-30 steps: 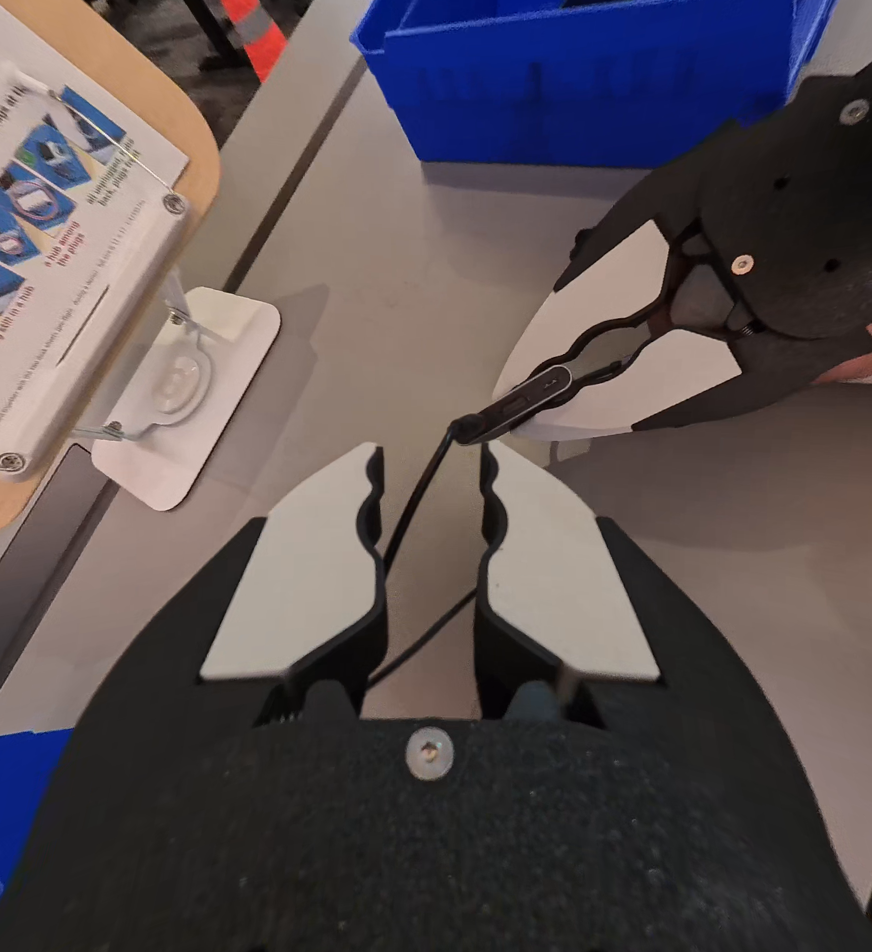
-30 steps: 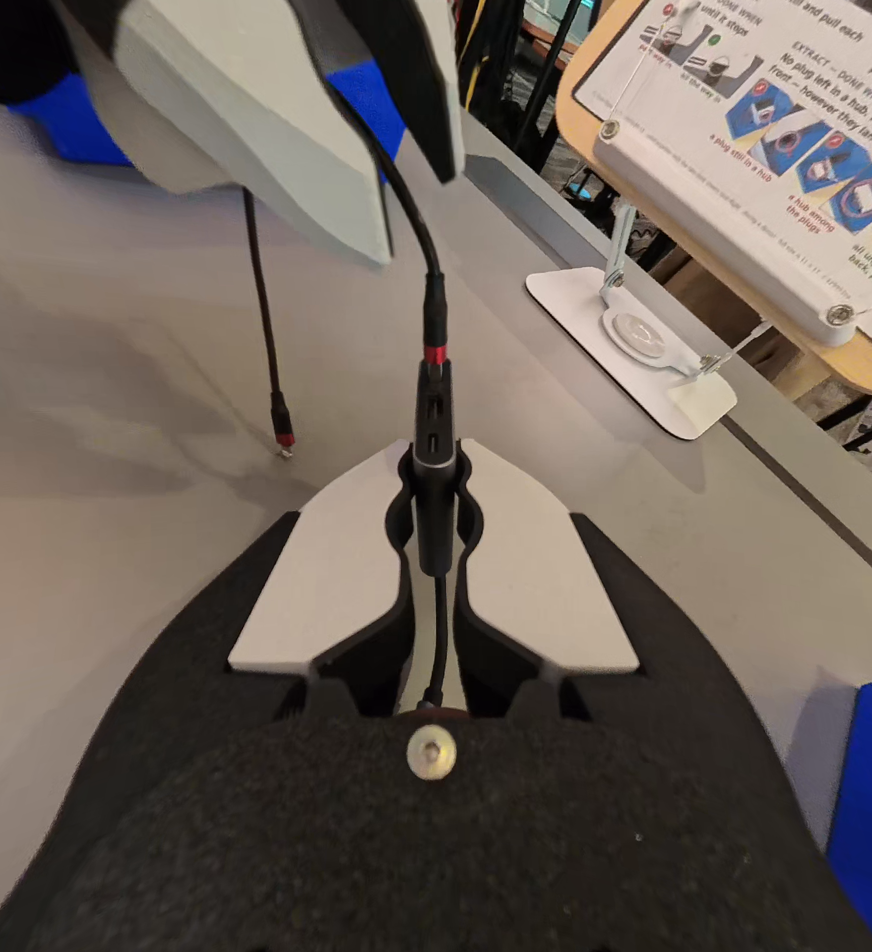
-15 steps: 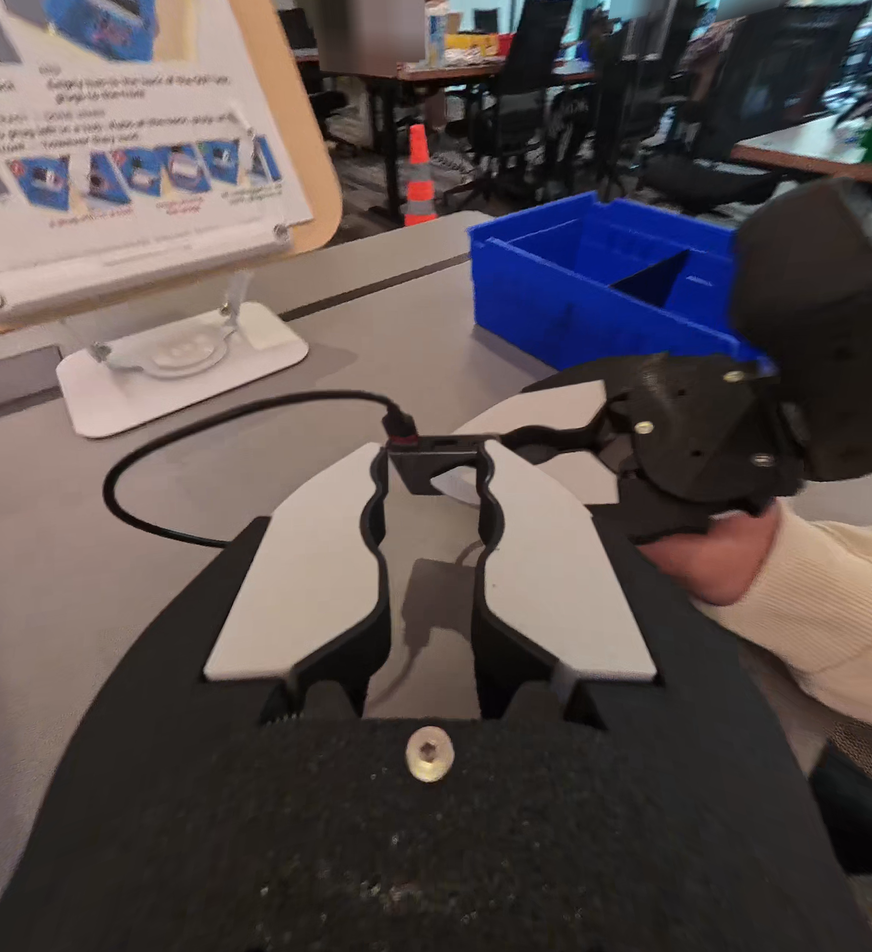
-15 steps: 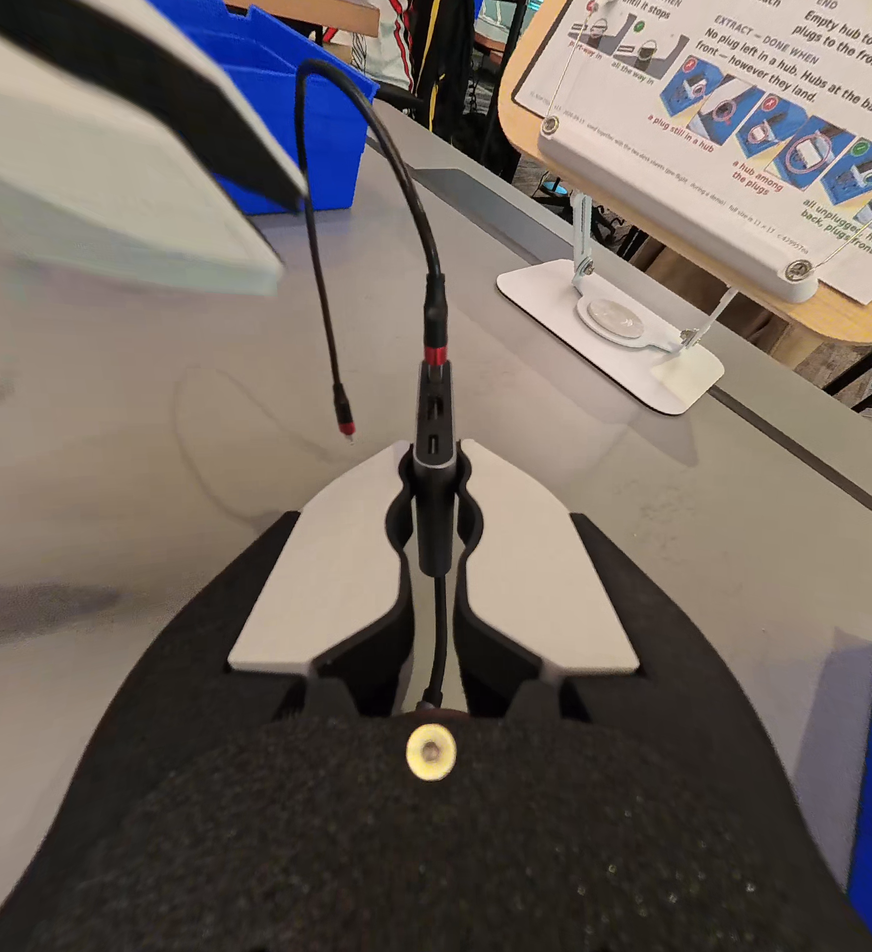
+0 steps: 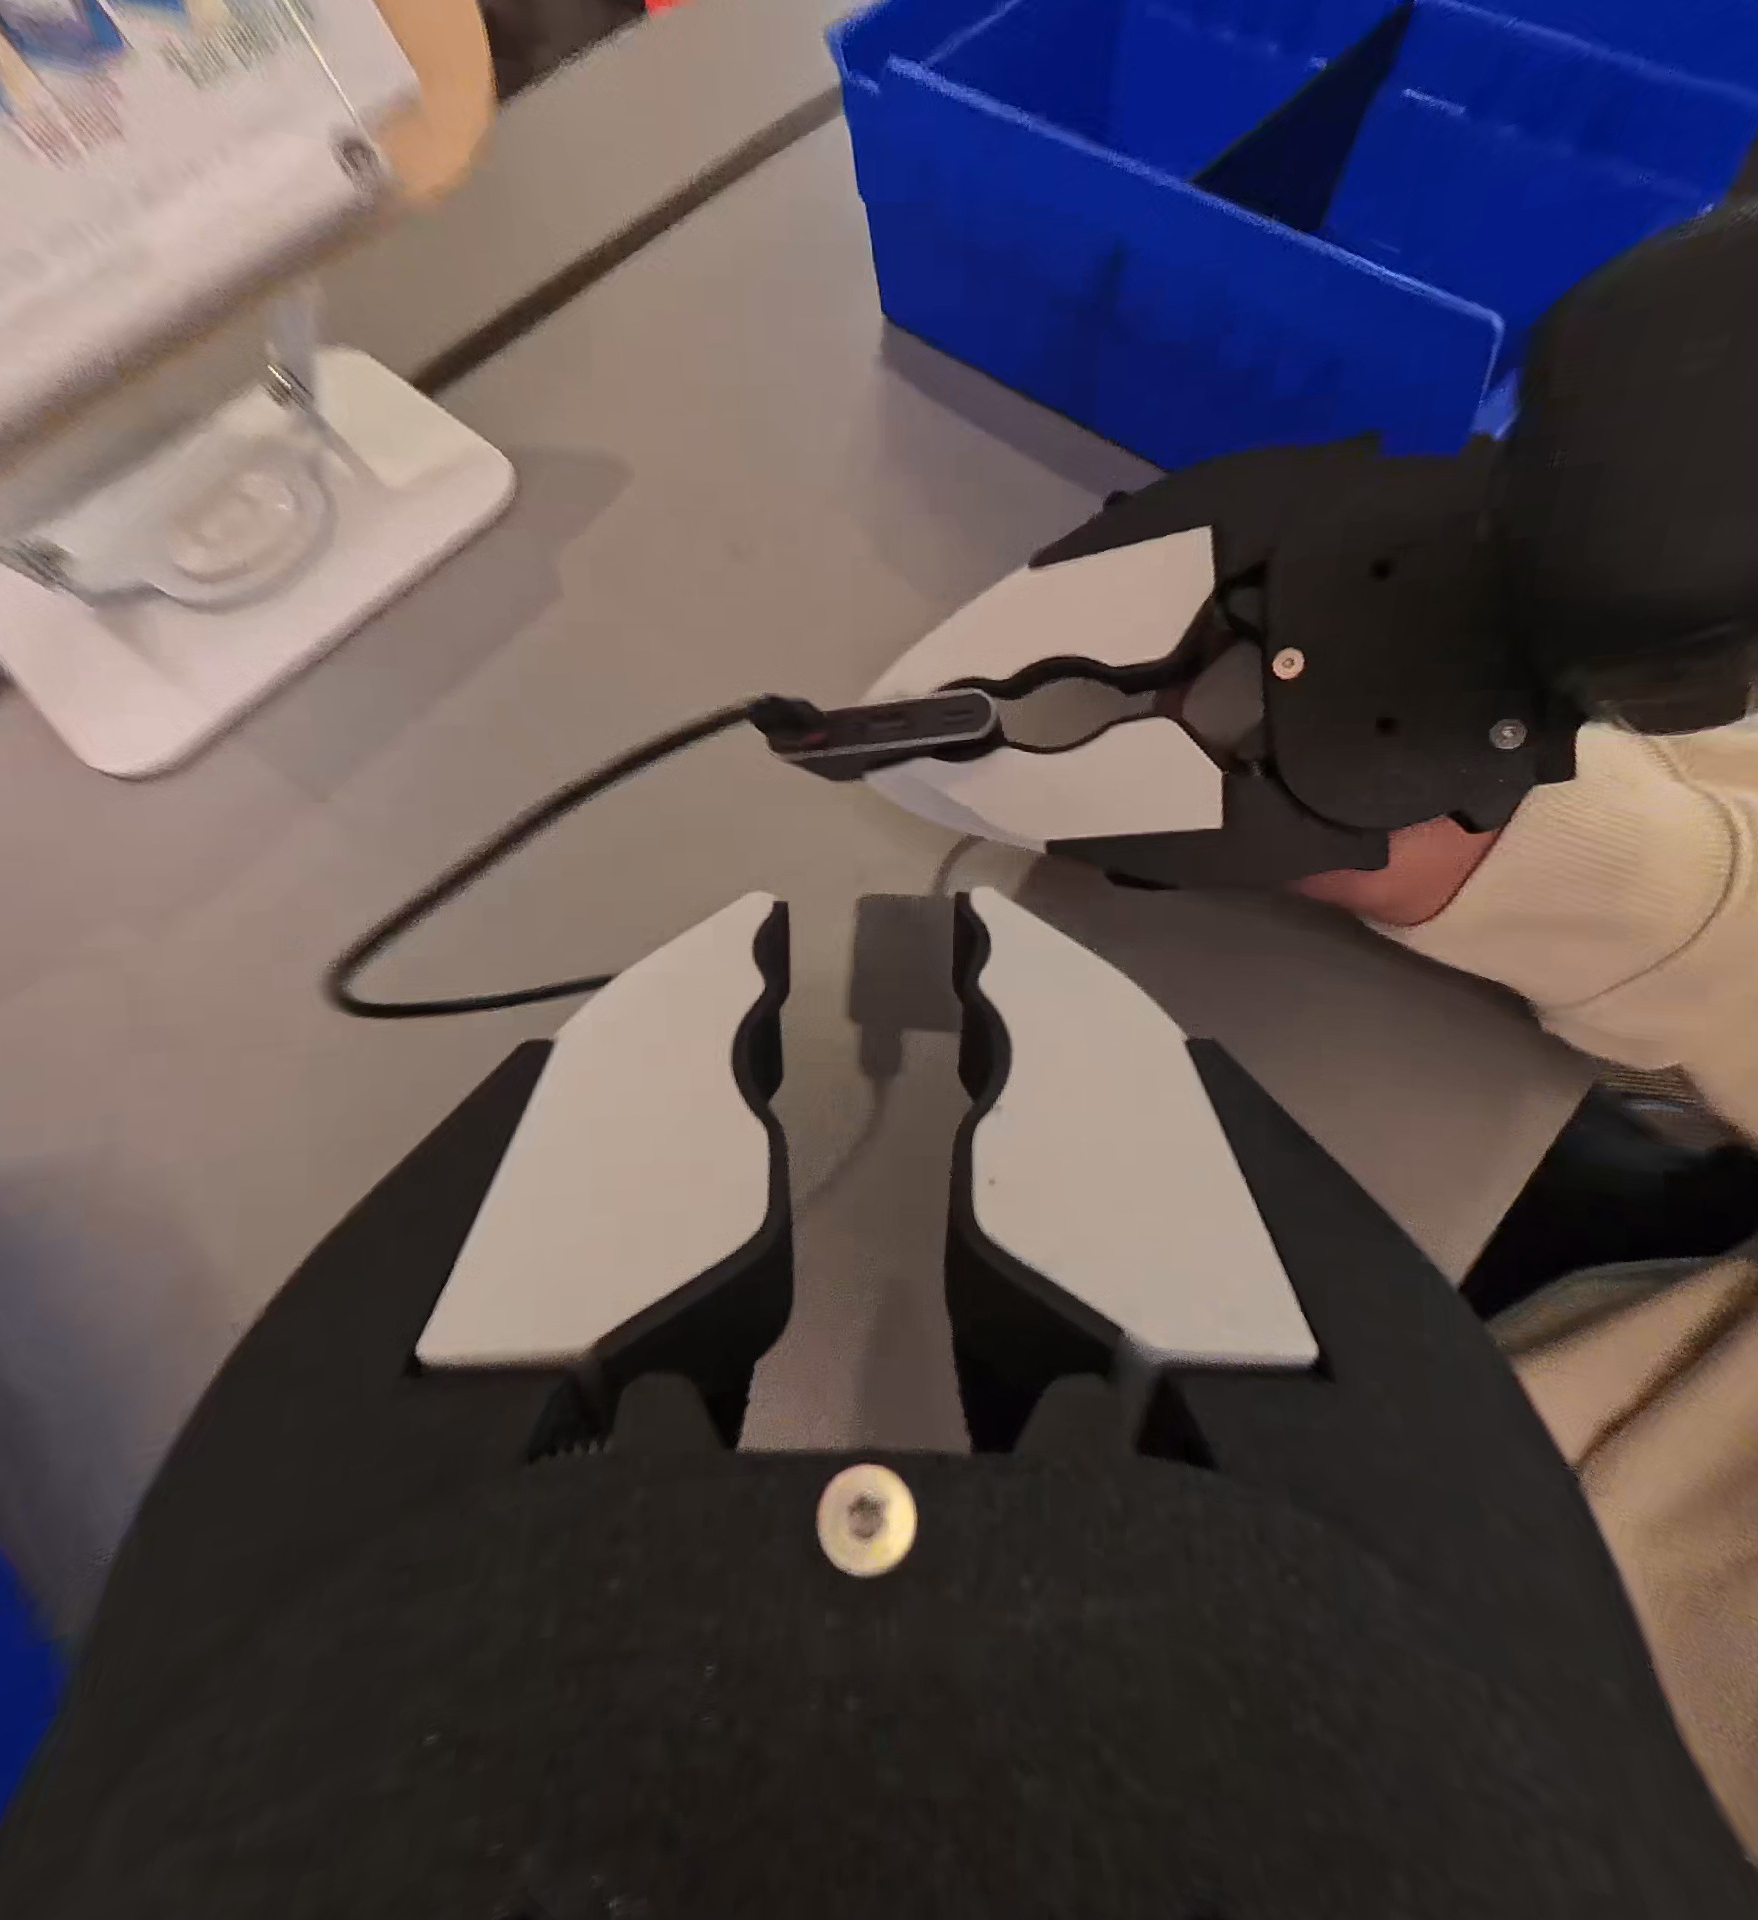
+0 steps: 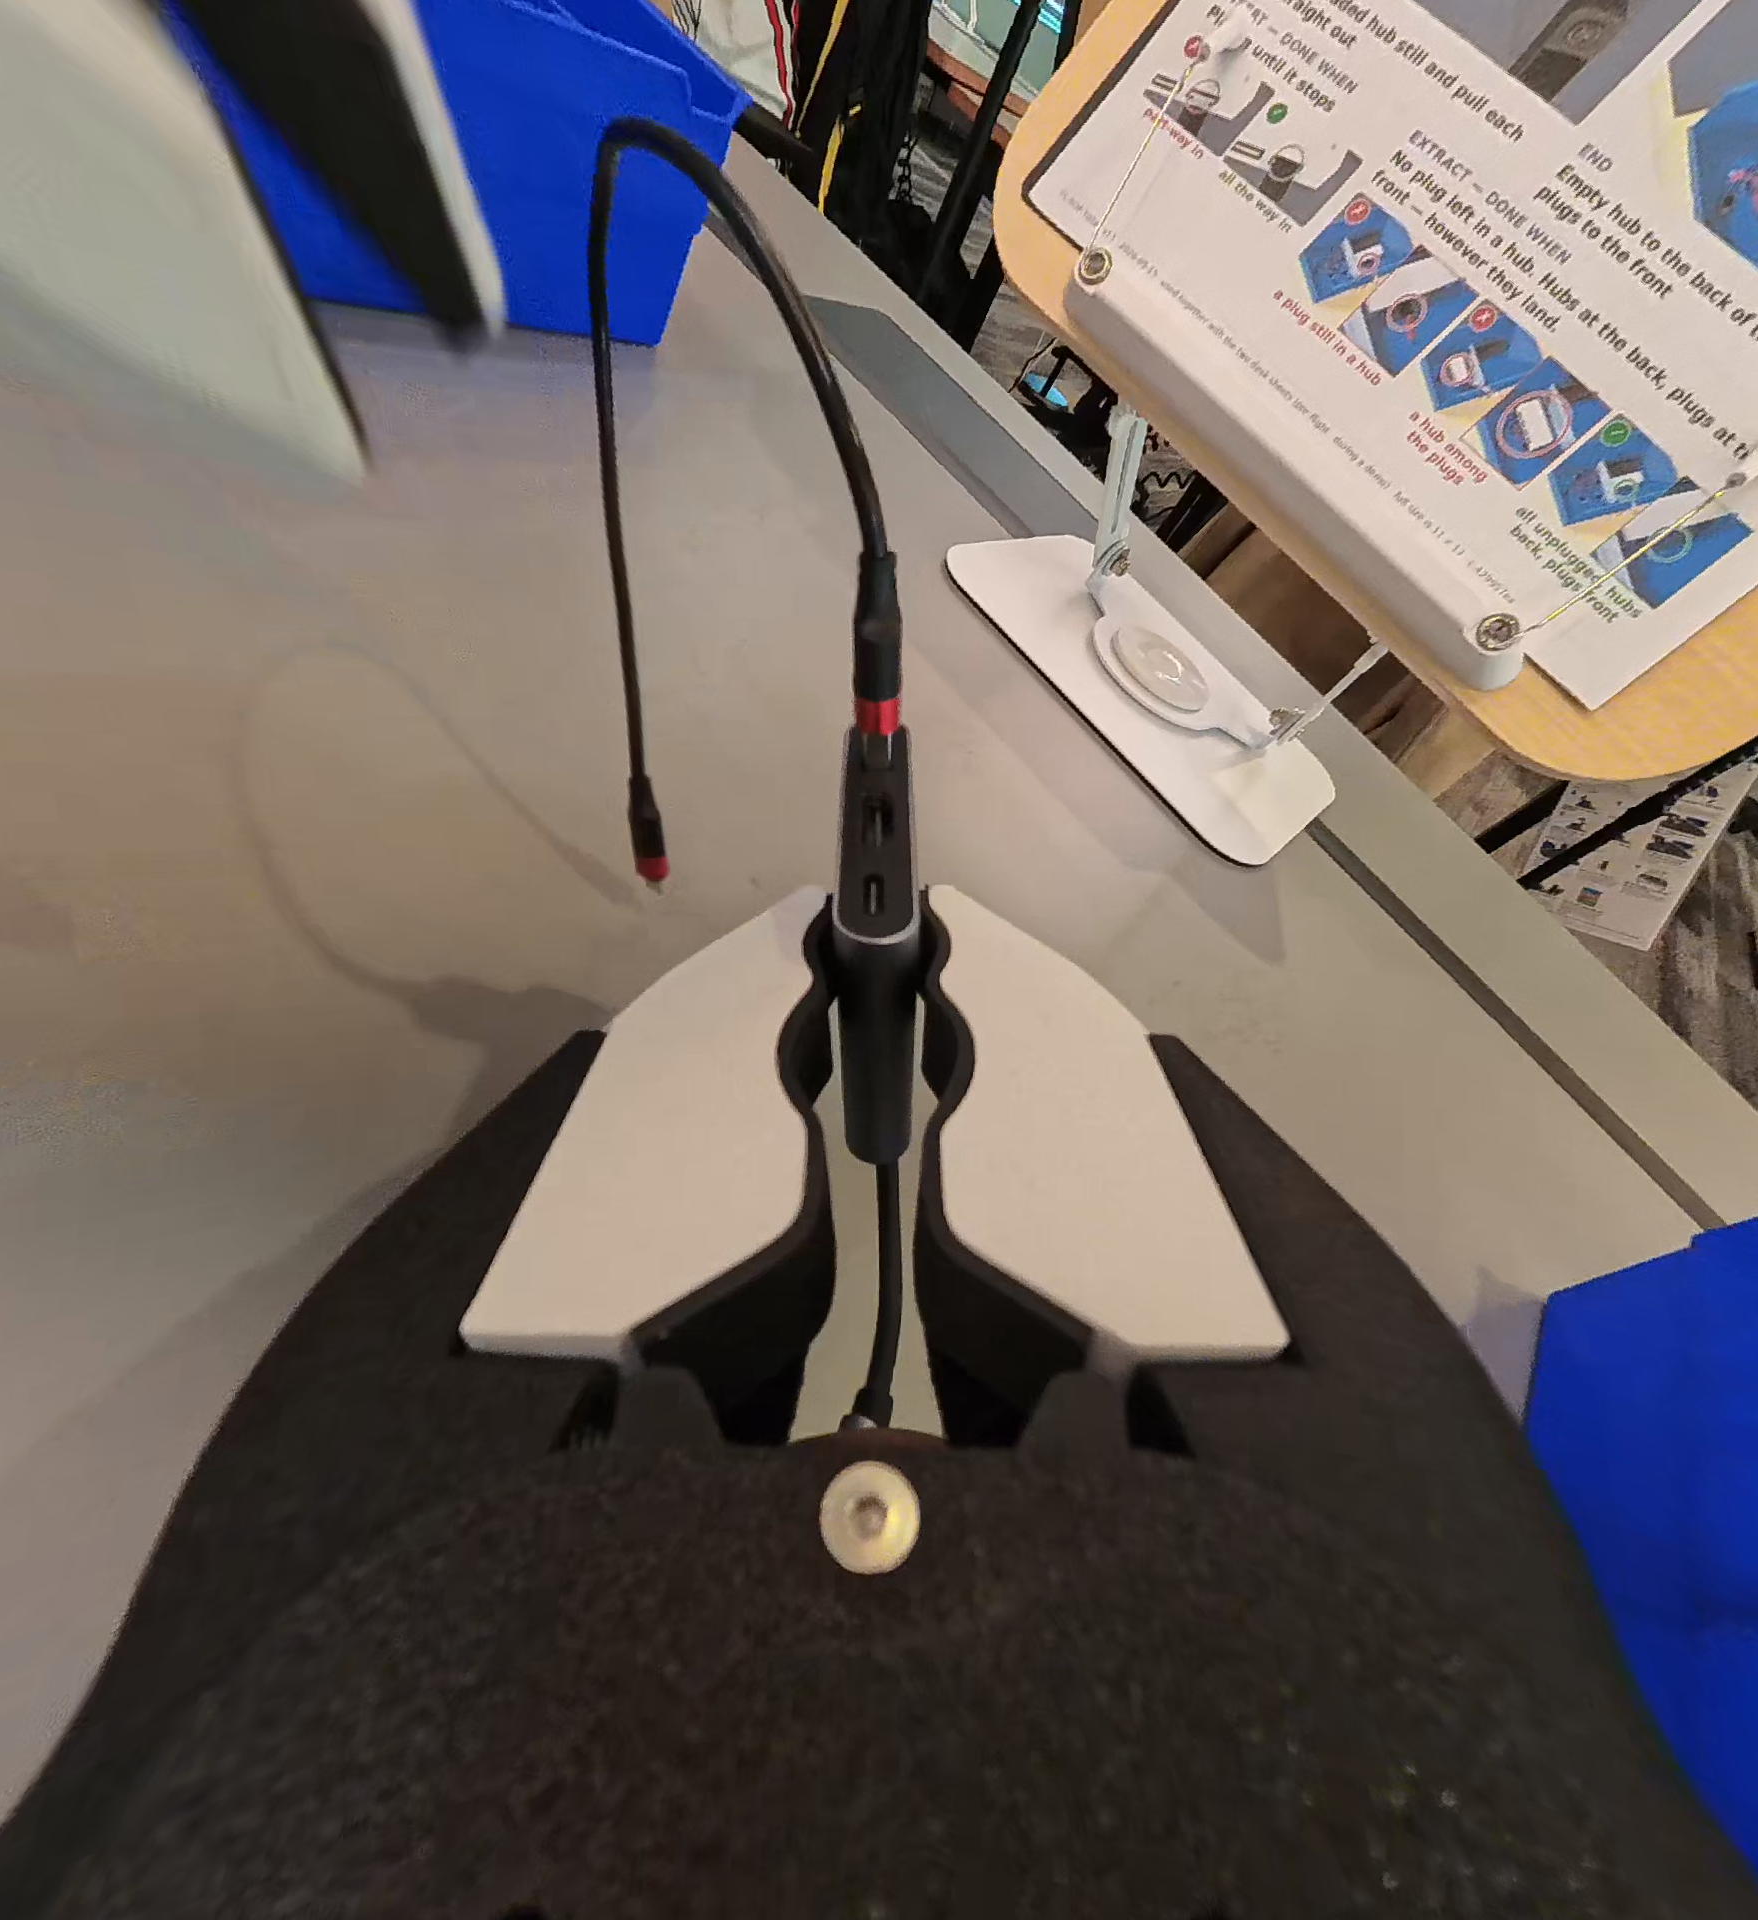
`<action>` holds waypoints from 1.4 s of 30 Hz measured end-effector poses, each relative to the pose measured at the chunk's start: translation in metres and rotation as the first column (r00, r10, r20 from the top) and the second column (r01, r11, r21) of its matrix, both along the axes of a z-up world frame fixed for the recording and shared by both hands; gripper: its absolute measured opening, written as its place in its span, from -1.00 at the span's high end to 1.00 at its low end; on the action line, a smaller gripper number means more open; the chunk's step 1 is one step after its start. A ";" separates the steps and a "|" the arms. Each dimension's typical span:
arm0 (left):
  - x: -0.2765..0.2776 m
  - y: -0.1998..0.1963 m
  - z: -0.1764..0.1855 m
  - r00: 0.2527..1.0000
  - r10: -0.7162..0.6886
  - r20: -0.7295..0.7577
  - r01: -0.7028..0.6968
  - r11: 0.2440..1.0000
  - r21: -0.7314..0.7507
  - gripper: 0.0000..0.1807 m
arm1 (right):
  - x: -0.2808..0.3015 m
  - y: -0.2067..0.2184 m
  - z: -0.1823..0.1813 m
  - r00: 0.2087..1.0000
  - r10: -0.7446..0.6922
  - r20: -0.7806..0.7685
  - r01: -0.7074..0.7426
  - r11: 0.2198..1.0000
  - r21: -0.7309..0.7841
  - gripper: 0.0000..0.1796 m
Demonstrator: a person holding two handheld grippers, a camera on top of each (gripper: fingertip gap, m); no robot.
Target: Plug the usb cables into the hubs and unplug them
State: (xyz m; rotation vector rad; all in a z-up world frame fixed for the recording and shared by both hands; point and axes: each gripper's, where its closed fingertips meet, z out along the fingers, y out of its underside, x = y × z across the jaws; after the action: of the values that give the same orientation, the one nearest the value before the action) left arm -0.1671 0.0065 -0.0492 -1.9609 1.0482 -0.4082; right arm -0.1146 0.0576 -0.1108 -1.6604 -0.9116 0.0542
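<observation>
My right gripper [image 6: 875, 904] is shut on a slim dark hub [image 6: 873, 935] and holds it just above the grey table [image 6: 231, 935]. A black cable's red-ringed plug [image 6: 875, 665] sits in the hub's end. The cable arcs away and its other red-tipped plug [image 6: 651, 842] is loose. In the left wrist view the right gripper [image 5: 916, 727] holds the hub [image 5: 885, 722], and the cable [image 5: 501, 862] loops over the table. My left gripper [image 5: 864, 920] is open and empty. Below its fingertips a small grey hub [image 5: 901, 977] with a pale lead lies on the table.
A blue divided bin [image 5: 1166, 260] stands at the back of the table. An instruction sheet on a white stand [image 5: 231, 582] is at the left; it also shows in the right wrist view [image 6: 1145, 686]. Another blue bin [image 6: 1685, 1507] is near my right gripper. A person's cream sleeve [image 5: 1581, 883] is at the table's front edge.
My left gripper no longer has the black cable between its fingers; it has drawn back and now points down at the grey hub. My right gripper still holds the dark hub with the plug in.
</observation>
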 end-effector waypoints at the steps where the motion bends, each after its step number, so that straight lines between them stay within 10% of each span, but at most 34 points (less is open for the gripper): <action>1: -0.004 0.001 0.011 1.000 -0.009 -0.025 0.010 0.999 0.039 0.67 | 0.000 -0.001 0.001 1.000 0.007 0.000 -0.007 1.000 0.004 0.86; 6: 0.001 0.026 0.012 0.971 -0.131 -0.202 0.139 0.990 0.024 0.62 | -0.005 -0.004 0.004 0.999 0.038 -0.003 -0.038 0.999 0.027 0.87; 19: 0.017 0.037 -0.018 0.946 -0.269 -0.179 0.228 0.949 -0.219 0.98 | -0.001 -0.005 0.002 0.999 0.021 0.047 -0.023 0.999 0.049 0.87; 42: 0.017 0.014 -0.017 0.923 -0.367 -0.116 0.320 0.898 -0.302 0.98 | -0.016 -0.008 0.001 0.993 0.052 0.103 -0.065 0.989 0.135 0.86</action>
State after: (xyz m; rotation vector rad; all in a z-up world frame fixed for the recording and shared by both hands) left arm -0.1497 0.0209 -0.0662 -2.0829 1.5318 -0.6174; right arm -0.1303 0.0492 -0.1095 -1.5186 -1.0168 -0.0510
